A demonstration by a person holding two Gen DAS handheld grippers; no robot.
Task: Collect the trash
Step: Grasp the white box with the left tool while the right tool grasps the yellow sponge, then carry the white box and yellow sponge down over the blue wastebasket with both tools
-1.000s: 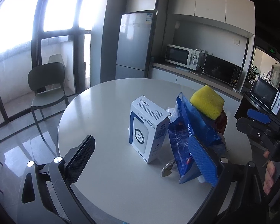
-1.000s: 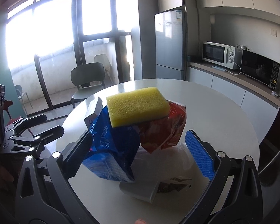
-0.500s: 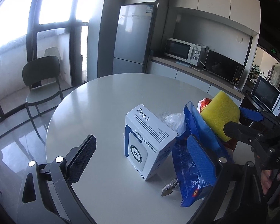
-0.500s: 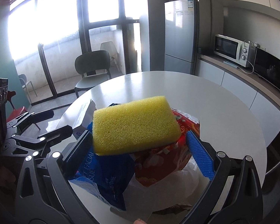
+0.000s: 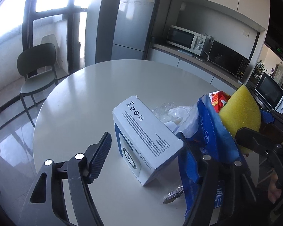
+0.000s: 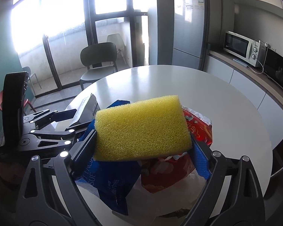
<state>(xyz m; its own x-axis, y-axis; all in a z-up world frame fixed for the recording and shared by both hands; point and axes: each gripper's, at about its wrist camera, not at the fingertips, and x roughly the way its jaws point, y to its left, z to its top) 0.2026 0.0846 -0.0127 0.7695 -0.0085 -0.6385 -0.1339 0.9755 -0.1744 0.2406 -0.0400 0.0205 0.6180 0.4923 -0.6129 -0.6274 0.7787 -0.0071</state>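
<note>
A pile of trash lies on the round white table [image 5: 96, 94]. A white box [image 5: 141, 131] stands between the fingers of my left gripper [image 5: 144, 141], whose jaws are closing. Its left pad [image 5: 101, 156] stays a little short of the box, and the right finger is at the box's corner. A yellow sponge [image 6: 141, 128] rests on top of a blue packet [image 6: 107, 173] and a red packet [image 6: 198, 130]. My right gripper [image 6: 142, 137] is closing on the sponge, and its pads touch both ends.
A clear plastic bag [image 5: 179, 113] and a small foil wrapper [image 5: 172, 195] lie under the pile. A dark chair [image 5: 37, 69] stands beyond the table's far left edge. A fridge [image 5: 134, 24] and a counter with microwaves [image 5: 186, 37] line the back wall.
Both grippers have moved in on the pile. The left jaws have narrowed around the white box. The right jaws have come in against the ends of the sponge.
</note>
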